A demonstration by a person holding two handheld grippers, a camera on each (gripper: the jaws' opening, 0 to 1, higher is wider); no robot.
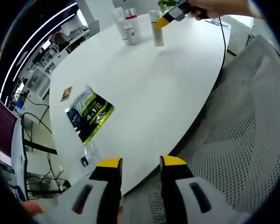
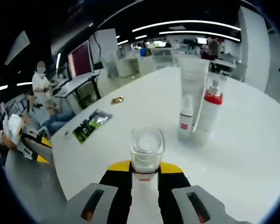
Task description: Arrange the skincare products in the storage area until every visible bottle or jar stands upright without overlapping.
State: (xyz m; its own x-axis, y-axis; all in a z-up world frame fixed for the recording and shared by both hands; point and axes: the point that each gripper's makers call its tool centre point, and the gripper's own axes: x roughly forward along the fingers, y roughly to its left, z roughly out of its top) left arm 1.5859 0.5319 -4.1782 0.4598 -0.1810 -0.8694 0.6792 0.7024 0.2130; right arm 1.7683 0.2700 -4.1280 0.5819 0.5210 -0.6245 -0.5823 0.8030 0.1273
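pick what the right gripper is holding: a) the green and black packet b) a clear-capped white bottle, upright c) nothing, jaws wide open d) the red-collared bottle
b: in the right gripper view the right gripper has its jaws closed on the clear-capped white bottle, which stands upright; the green and black packet lies flat on the white table, and the red-collared bottle stands apart.

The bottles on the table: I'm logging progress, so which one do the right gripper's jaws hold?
The clear-capped bottle, upright between the right gripper's jaws. The tall white tube, small white bottle and red-collared bottle stand free behind.
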